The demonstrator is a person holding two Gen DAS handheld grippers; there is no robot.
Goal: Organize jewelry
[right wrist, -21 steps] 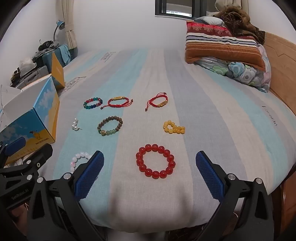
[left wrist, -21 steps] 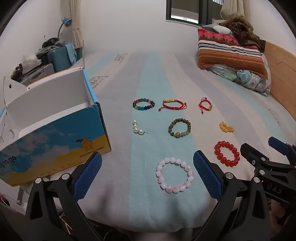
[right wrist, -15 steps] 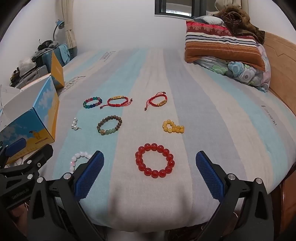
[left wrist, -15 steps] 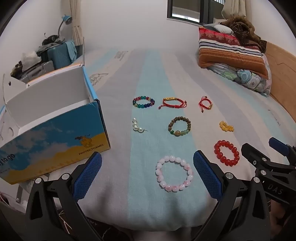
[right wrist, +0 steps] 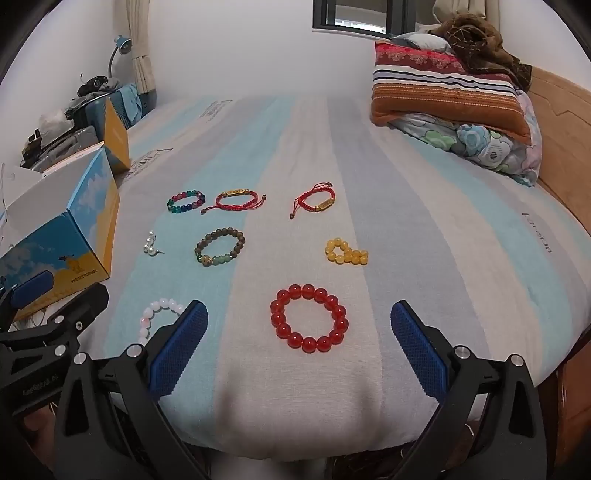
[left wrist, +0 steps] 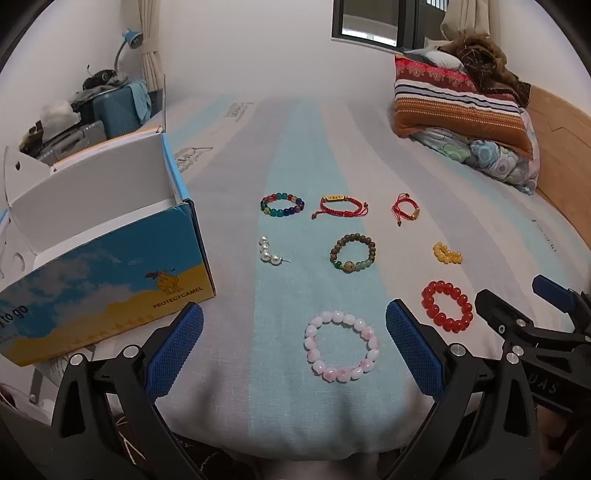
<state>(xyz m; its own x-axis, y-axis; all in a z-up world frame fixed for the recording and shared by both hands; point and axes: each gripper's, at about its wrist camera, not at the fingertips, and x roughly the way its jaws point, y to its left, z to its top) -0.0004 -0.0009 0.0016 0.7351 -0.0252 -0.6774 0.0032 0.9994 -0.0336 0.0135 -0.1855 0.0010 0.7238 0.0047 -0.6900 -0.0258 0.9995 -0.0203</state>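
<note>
- Bed (left wrist: 314,147) fills most of both views, with a sheet in pale blue, grey and cream stripes running up the frame.
- Jewelry lies spread out on the sheet in rows, each piece apart from the others.
- Far row: a many-colored bead bracelet (left wrist: 282,205), a red cord bracelet with a gold bar (left wrist: 338,206), and a smaller red cord bracelet (left wrist: 405,212).
- Middle row: a short string of pearls (left wrist: 269,251), a brown and green bead bracelet (left wrist: 352,253), and a small bunch of yellow beads (left wrist: 447,254).
- Near row: a pink bead bracelet (left wrist: 341,347) and a red bead bracelet (right wrist: 309,317).
- An open blue and yellow box (left wrist: 99,266) sits at the left of the frame, on the bed's left side, white inside.
- Striped pillows (left wrist: 458,103) and a flowered quilt are piled in the upper right, by a wooden headboard (left wrist: 561,155).
- A white wall and a dark window (left wrist: 376,22) are at the top.
- A blue lamp (left wrist: 131,38) and a cluttered pile stand in the upper left.
- The left gripper (left wrist: 293,350) is spread wide and holds nothing; the pink bracelet lies between its blue pads.
- The right gripper (right wrist: 299,347) is spread wide and holds nothing; the red bracelet lies between its pads.
</note>
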